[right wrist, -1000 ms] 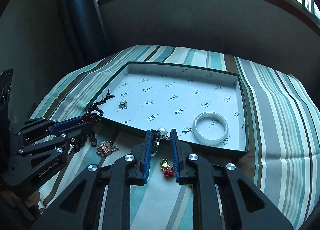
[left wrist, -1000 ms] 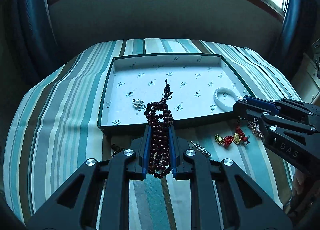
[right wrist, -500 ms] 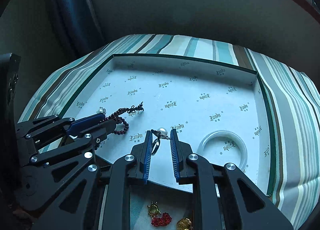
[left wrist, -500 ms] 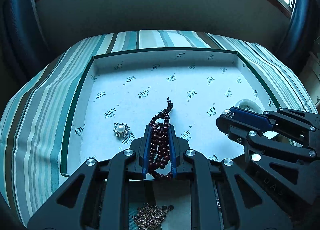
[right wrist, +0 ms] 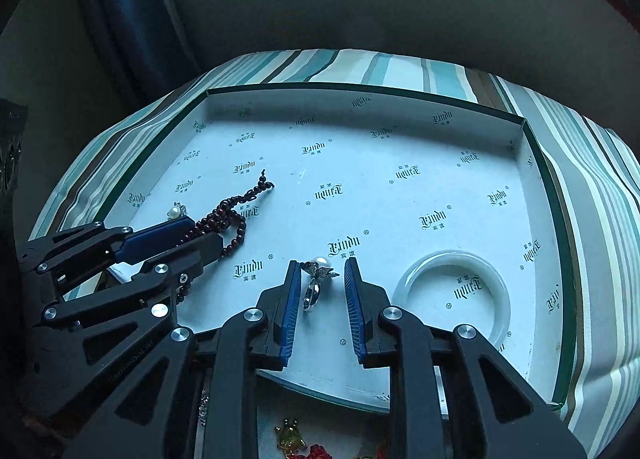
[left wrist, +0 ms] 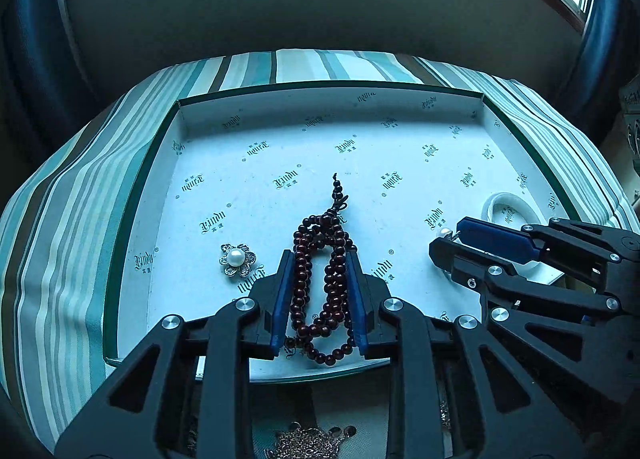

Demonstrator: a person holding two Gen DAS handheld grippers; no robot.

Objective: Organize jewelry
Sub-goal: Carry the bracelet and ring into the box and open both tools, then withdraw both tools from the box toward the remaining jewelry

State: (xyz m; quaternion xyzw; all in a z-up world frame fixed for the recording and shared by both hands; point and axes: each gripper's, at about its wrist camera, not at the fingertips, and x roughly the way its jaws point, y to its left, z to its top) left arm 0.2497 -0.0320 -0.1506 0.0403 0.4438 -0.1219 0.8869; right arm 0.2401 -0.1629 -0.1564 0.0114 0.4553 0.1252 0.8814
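With a flower brooch and white bangle already laid in the box lid, the dark bead bracelet and pearl ring are being released onto its floor as the left gripper and right gripper open, while a gold chain and red charms are left outside.

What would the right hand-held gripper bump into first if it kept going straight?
Probably the pearl ring lying between the opening jaws of the right hand-held gripper, then the white tray floor underneath it; depth is hard to judge.

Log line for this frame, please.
phase: release into white printed tray | left gripper: opening, dark red bead bracelet between jaws | right gripper: opening, silver pearl ring between jaws
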